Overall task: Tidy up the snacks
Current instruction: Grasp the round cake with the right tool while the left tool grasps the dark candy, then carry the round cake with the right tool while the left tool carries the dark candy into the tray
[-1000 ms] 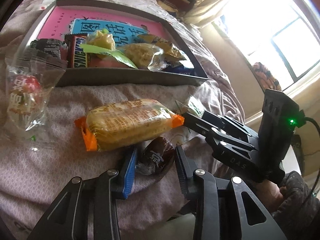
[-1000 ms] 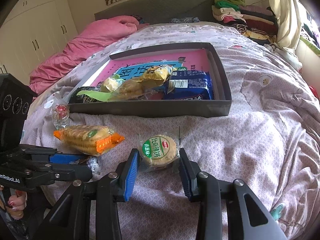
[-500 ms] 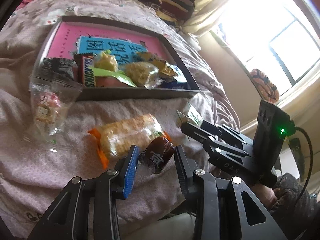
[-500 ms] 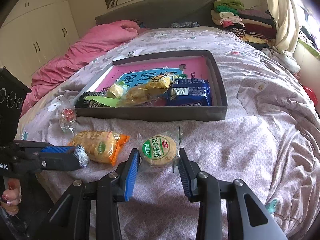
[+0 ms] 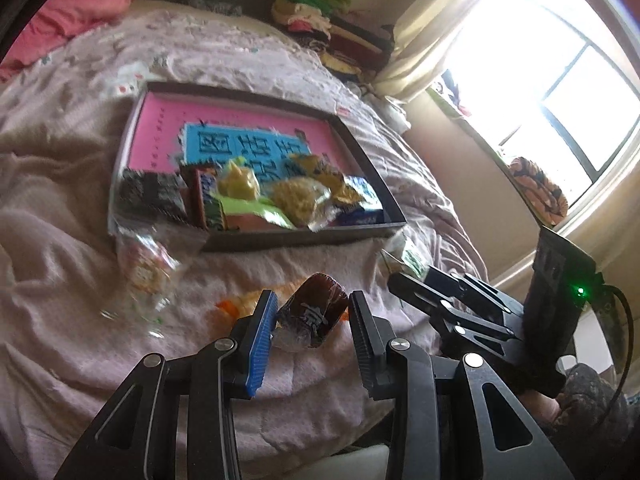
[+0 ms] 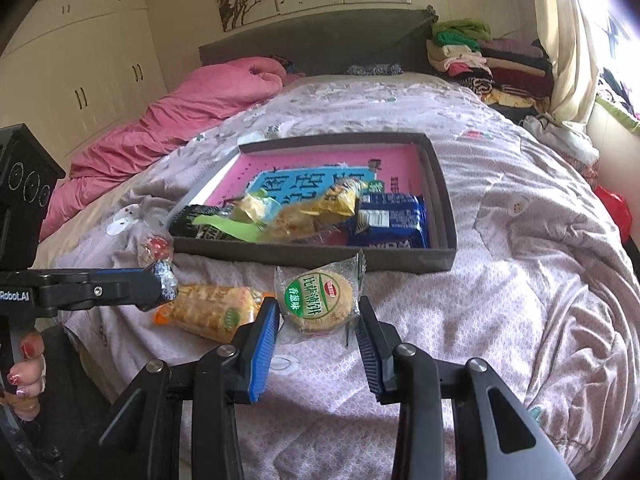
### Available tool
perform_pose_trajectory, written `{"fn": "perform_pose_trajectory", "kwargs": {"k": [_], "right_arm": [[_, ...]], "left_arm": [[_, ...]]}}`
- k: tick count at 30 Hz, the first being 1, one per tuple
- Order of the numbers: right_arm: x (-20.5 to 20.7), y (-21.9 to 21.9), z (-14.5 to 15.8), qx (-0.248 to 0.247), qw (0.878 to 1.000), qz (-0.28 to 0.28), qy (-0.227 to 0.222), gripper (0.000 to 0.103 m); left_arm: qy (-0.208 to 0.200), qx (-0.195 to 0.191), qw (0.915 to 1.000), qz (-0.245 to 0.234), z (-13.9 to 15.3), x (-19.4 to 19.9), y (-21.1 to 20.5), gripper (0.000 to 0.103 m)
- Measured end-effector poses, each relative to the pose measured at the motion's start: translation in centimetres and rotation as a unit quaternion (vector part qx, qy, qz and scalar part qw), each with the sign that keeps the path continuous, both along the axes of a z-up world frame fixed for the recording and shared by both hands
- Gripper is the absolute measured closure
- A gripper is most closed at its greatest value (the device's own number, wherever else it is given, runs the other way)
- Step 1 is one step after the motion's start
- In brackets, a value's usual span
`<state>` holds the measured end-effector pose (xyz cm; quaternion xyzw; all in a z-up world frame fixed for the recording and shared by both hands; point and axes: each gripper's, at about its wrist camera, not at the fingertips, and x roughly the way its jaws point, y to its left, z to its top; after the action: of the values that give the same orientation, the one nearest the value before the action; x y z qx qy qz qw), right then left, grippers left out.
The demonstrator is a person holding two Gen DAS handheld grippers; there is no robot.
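Below the part-filled tray (image 6: 436,258), each hand-held gripper pinches 1 snack — left (image 5: 312,314) a dark wrapped sweet (image 5: 314,314), right (image 6: 318,312) a round biscuit pack (image 6: 318,300) — while the orange cracker pack (image 6: 208,312) and clear candy bag (image 5: 146,268) lie on the bed (image 6: 520,300).

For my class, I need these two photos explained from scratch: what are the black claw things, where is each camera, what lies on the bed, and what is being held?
There is no robot here. A person holds a hand-operated gripper in each hand, and each carries a wide-angle camera looking forward along its two fingers.

In the left camera's view, the left gripper is shut on a dark brown wrapped snack. In the right camera's view, the right gripper is shut on a round biscuit pack with a green label.

Both look over a bed with a pale quilt. On it sits a shallow dark tray with a pink floor, already holding several snack packets. An orange-ended cracker pack and a small clear bag lie on the quilt in front of the tray.
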<state>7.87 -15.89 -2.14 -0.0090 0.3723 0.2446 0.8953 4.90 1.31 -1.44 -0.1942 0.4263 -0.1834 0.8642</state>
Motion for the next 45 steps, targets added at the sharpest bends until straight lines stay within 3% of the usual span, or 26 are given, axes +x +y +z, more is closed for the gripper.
{"fn": "perform_pose_trajectory", "kwargs": {"k": [26,45], "right_arm": [[1.5,-0.8,3.2,0.012,0.998,-0.04,-0.036,0.064],[3.9,-0.8,3.5,0.007,0.997,-0.064,-0.042,0.064]], "left_arm": [[-0.073,0.051,0.9929,0.08,3.1,1.1,3.8,0.065],[-0.074,0.075,0.9894,0.1,2.7,4.2,4.2,0.065]]}}
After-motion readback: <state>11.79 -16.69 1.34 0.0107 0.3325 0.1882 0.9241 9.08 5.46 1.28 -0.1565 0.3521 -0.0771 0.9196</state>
